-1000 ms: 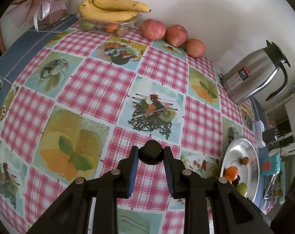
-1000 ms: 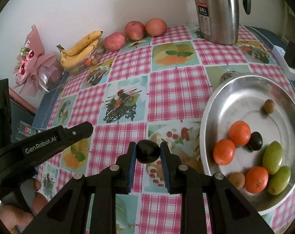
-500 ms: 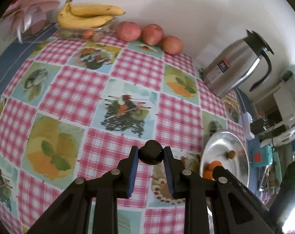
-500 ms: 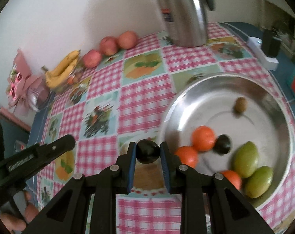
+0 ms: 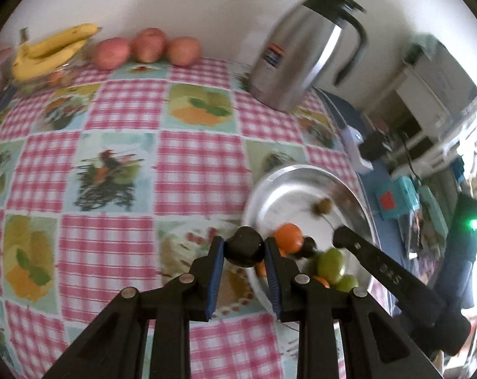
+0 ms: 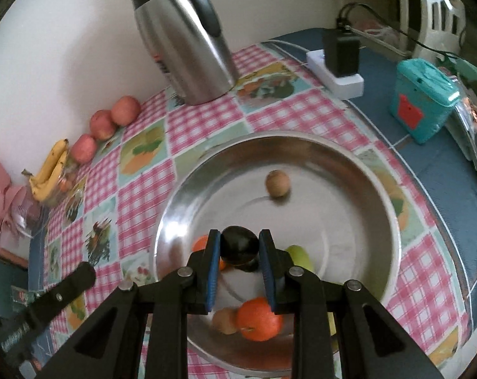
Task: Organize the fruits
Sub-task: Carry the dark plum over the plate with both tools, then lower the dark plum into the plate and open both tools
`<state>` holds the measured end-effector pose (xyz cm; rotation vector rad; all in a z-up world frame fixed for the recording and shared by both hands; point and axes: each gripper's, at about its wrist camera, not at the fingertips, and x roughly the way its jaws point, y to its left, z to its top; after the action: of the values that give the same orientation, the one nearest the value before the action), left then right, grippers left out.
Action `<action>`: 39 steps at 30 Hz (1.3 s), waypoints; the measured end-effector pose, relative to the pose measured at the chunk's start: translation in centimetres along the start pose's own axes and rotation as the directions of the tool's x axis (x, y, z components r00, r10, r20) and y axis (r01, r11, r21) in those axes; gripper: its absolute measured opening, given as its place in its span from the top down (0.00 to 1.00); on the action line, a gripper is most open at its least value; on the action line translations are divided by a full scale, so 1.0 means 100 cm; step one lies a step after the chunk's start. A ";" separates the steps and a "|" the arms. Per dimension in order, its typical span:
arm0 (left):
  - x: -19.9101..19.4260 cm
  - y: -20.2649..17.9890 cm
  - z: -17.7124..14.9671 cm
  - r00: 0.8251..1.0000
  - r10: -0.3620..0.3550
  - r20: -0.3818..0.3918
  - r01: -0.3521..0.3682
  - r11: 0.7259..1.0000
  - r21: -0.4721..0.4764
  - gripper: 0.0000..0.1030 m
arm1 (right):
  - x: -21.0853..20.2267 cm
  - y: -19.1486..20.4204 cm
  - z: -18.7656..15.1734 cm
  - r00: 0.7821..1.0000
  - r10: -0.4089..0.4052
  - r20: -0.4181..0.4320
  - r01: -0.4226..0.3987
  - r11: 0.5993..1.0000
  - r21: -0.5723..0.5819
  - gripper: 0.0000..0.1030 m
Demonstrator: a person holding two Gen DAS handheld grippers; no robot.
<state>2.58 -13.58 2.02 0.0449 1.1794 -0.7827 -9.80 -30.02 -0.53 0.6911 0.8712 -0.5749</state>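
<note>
Pink-checked, fruit-printed cloth covers the tabletop (image 5: 118, 252) under both views. At the left gripper (image 5: 244, 251), the blue-padded fingers (image 5: 215, 271) are clenched on a round, near-black fruit (image 5: 244, 249), held above the cloth just at 9 o'clock of the shiny round steel dish (image 5: 304, 173). The right gripper (image 6: 240, 251) likewise pinches a second dark round fruit (image 6: 240, 246) between its pads, hanging over the dish's (image 6: 393, 246) inside. In that dish lie an orange mandarin (image 6: 259, 319) at 6 o'clock with a small brown fruit (image 6: 224, 320) touching it, another brown fruit (image 6: 277, 183) at 12 o'clock, and a green one (image 6: 296, 255) at 3 o'clock of the fingers. Farther out stand a steel jug with black handle (image 6: 181, 38) at 11 o'clock, three red apples (image 5: 146, 49) and yellow bananas (image 5: 49, 52) along the wall.
</note>
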 end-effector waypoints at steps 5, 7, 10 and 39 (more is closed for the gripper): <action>0.011 -0.022 -0.010 0.999 0.009 -0.037 -0.007 0.998 0.070 0.73 | 0.002 -0.001 -0.001 1.000 -0.023 -0.007 0.023 1.000 -0.007 0.75; 0.017 -0.027 -0.013 0.999 0.012 -0.052 -0.008 0.996 0.086 0.73 | 0.004 0.000 -0.002 0.999 -0.028 -0.020 0.028 1.000 -0.013 0.75; 0.023 -0.031 -0.016 0.997 0.010 -0.070 -0.003 0.995 0.102 0.73 | 0.007 0.000 -0.003 0.999 -0.033 -0.035 0.033 0.999 -0.014 0.75; 0.052 -0.044 -0.027 0.987 0.021 -0.157 0.000 0.991 0.137 0.71 | 0.016 0.005 -0.007 0.995 -0.020 -0.099 0.017 0.999 -0.030 0.75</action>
<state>-1.34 -18.40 -1.86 0.2301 1.2729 -0.8618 -8.94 -29.47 -2.07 0.6908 0.9778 -0.5466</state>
